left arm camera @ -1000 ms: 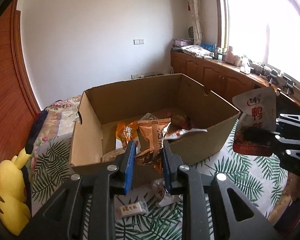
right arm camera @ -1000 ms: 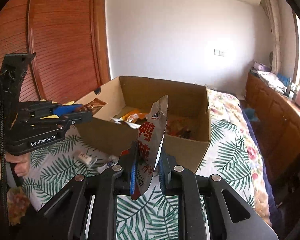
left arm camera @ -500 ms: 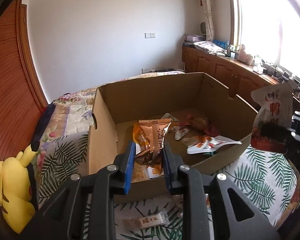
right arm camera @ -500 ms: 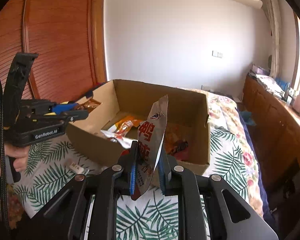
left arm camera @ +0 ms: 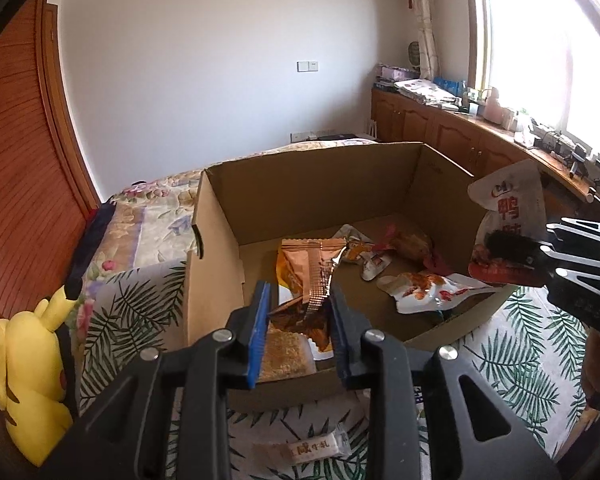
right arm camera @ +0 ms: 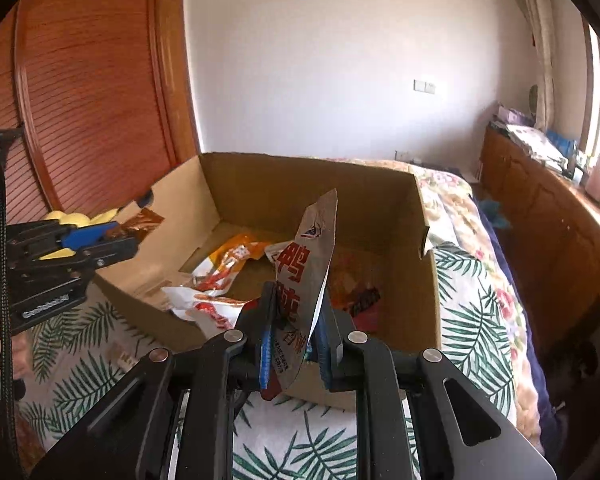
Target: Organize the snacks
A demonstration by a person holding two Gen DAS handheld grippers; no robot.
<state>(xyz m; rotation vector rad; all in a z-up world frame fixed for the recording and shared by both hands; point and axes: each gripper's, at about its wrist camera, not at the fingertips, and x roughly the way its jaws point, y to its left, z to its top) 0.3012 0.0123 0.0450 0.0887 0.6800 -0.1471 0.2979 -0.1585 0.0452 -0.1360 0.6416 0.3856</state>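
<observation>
An open cardboard box [left arm camera: 216, 240] stands on a leaf-print bedspread with several snack packets inside; it also shows in the right wrist view [right arm camera: 380, 196]. My left gripper [left arm camera: 300, 320] is shut on a copper-brown foil packet [left arm camera: 312, 268] and holds it over the box's near edge. My right gripper [right arm camera: 294, 332] is shut on a silver-white packet with red characters [right arm camera: 306, 280], upright over the box's near rim. That packet also shows in the left wrist view [left arm camera: 508, 224]. A small white snack bar [left arm camera: 312, 448] lies on the bedspread below the left gripper.
A yellow plush toy [left arm camera: 24, 380] sits at the left by a wooden wardrobe [right arm camera: 80, 92]. Wooden cabinets [left arm camera: 440, 128] with clutter run under the window at the right. The floral quilt [right arm camera: 452, 204] extends behind the box.
Both grippers have moved forward toward the box, each still holding its packet. The left one's packet now hangs over the box's inside; the right one's packet is over the rim.
</observation>
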